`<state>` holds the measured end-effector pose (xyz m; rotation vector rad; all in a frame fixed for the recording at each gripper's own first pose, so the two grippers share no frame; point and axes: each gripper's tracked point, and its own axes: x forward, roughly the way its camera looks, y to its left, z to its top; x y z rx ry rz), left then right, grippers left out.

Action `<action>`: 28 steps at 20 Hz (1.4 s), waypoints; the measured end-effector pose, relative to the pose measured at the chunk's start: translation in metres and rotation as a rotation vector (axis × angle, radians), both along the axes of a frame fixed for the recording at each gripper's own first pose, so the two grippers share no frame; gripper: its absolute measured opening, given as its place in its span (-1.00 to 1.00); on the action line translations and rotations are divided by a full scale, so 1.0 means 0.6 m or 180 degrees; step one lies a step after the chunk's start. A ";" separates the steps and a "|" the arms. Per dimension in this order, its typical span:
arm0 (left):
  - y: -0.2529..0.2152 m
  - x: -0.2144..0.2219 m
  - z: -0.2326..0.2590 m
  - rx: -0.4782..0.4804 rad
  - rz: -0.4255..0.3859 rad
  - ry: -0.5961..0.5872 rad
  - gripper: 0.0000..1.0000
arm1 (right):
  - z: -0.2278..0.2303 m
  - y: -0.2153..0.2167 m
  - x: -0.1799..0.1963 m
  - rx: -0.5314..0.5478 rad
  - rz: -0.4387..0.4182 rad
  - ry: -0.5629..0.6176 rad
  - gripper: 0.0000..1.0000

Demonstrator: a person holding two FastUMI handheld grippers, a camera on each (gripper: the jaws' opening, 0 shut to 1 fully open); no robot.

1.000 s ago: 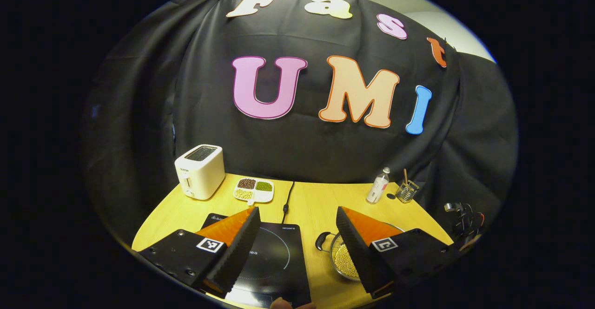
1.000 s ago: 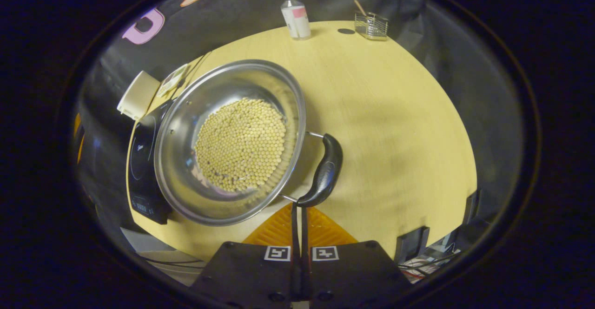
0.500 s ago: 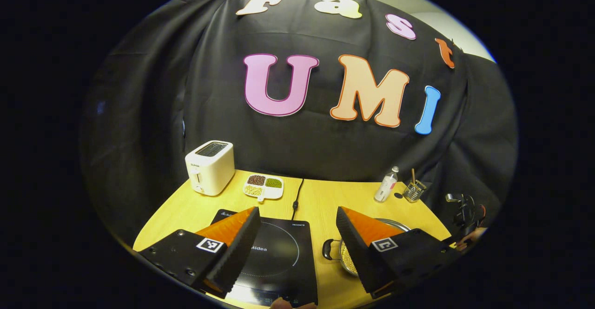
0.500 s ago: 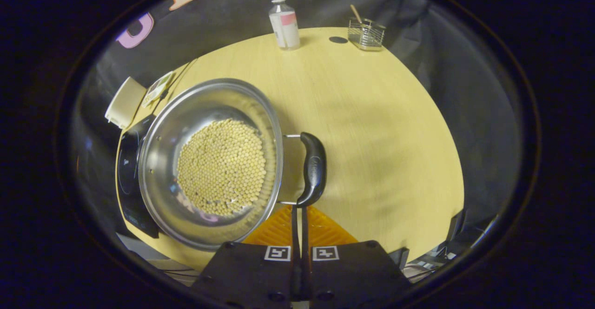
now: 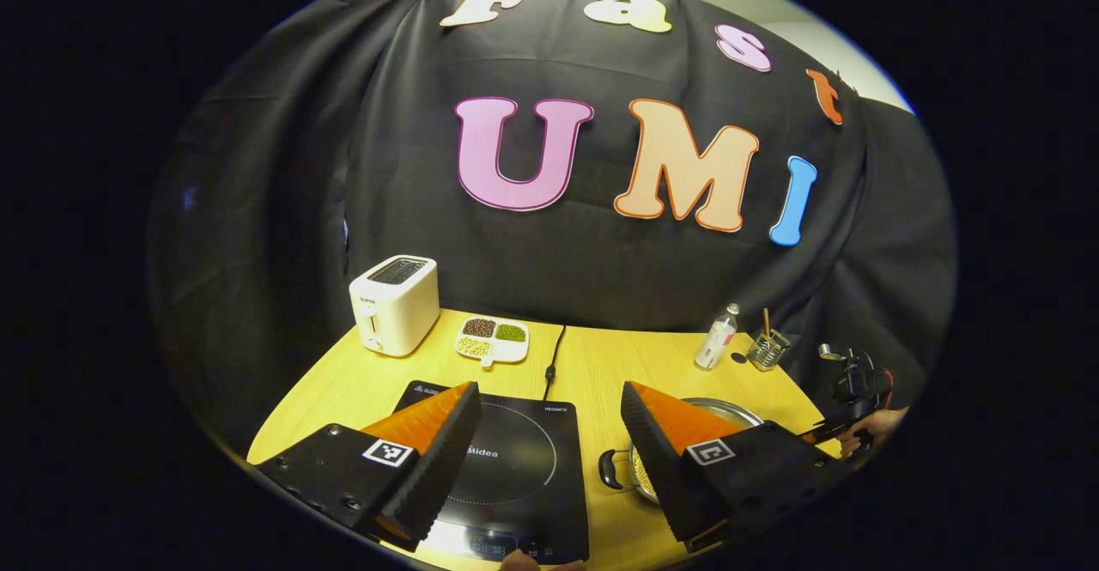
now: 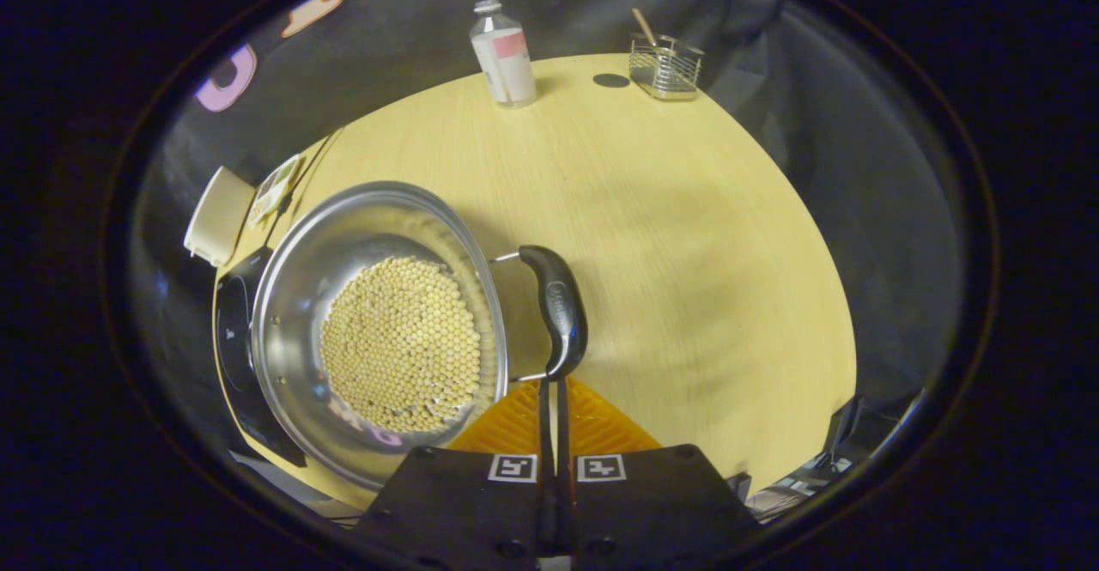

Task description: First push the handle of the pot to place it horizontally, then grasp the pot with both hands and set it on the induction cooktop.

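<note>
A steel pot holding pale round beans stands on the yellow table, right of the black induction cooktop. Its black side handle points toward my right gripper, which is shut with nothing between its fingers; the tips touch the handle's near end. In the left gripper view my left gripper hovers open over the cooktop. The pot lies behind its right finger, and the pot's other black handle shows between the fingers.
At the back left stand a white toaster and a divided dish of beans. A cable runs back from the cooktop. A small bottle and a wire holder sit at the far right. A hand shows at the table's right edge.
The pot has turned under the push of the shut right gripper, its handle swinging round. The left gripper has drawn back, bringing more of the cooktop into its view.
</note>
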<state>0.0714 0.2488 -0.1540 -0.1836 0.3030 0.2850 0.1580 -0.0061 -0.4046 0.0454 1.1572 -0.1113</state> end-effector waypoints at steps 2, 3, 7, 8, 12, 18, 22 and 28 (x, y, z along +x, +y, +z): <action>-0.014 0.001 -0.013 -0.0070 -0.0079 0.0064 0.99 | 0.006 -0.004 -0.006 -0.0066 -0.0034 -0.0036 -0.94; -0.024 0.002 -0.024 -0.0123 -0.0137 0.0107 0.99 | 0.011 -0.005 -0.008 -0.0098 -0.0043 -0.0081 -0.94; -0.077 0.019 -0.082 -0.0440 -0.0418 0.0338 0.99 | 0.044 -0.005 -0.015 -0.0167 0.0005 -0.0383 -1.00; -0.090 0.020 -0.101 -0.0512 -0.0475 0.0444 1.00 | 0.053 -0.005 -0.018 -0.0166 0.0037 -0.0457 -0.94; -0.121 0.032 -0.165 -0.0498 -0.0554 0.0862 1.00 | 0.077 -0.012 -0.011 -0.0167 0.0149 -0.0676 -0.71; -0.161 0.060 -0.240 -0.0502 -0.0467 0.1246 0.92 | 0.071 0.002 0.044 0.0048 0.0352 -0.0806 0.43; -0.152 0.093 -0.291 -0.0422 -0.0385 0.1498 0.89 | 0.023 0.011 0.082 0.0002 0.0476 -0.0710 0.63; -0.150 0.107 -0.367 -0.0403 -0.0436 0.2000 0.60 | -0.013 0.020 0.115 -0.0055 0.0662 -0.0679 0.25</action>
